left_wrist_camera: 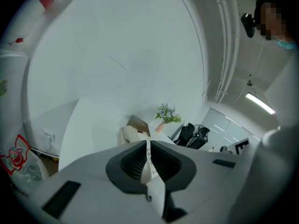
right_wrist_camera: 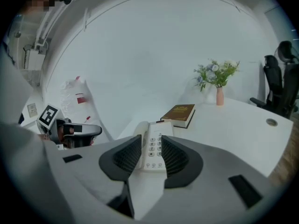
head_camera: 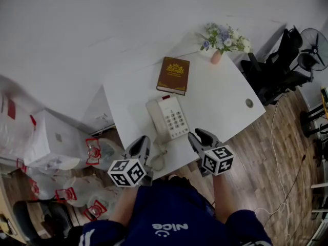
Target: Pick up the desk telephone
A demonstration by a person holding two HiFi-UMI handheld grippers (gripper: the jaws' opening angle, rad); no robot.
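Observation:
A white desk telephone [head_camera: 169, 119] with a keypad lies near the front of the white desk [head_camera: 220, 101], its handset [head_camera: 155, 118] on the left side and a coiled cord [head_camera: 159, 159] trailing to the desk's front edge. My left gripper [head_camera: 142, 143] is at the front edge, just left of the cord, with its jaws shut and empty [left_wrist_camera: 148, 146]. My right gripper [head_camera: 201, 136] is at the front edge just right of the phone, open. In the right gripper view the phone [right_wrist_camera: 154, 141] shows beyond the gap between the jaws [right_wrist_camera: 152, 149], untouched.
A brown book [head_camera: 173, 75] lies behind the phone, and a pink vase of flowers [head_camera: 219, 42] stands at the back corner. A cable hole [head_camera: 249, 103] is at the desk's right. Plastic bags [head_camera: 51, 147] sit on the floor left; a black chair [head_camera: 277, 68] and a fan [head_camera: 313, 42] stand right.

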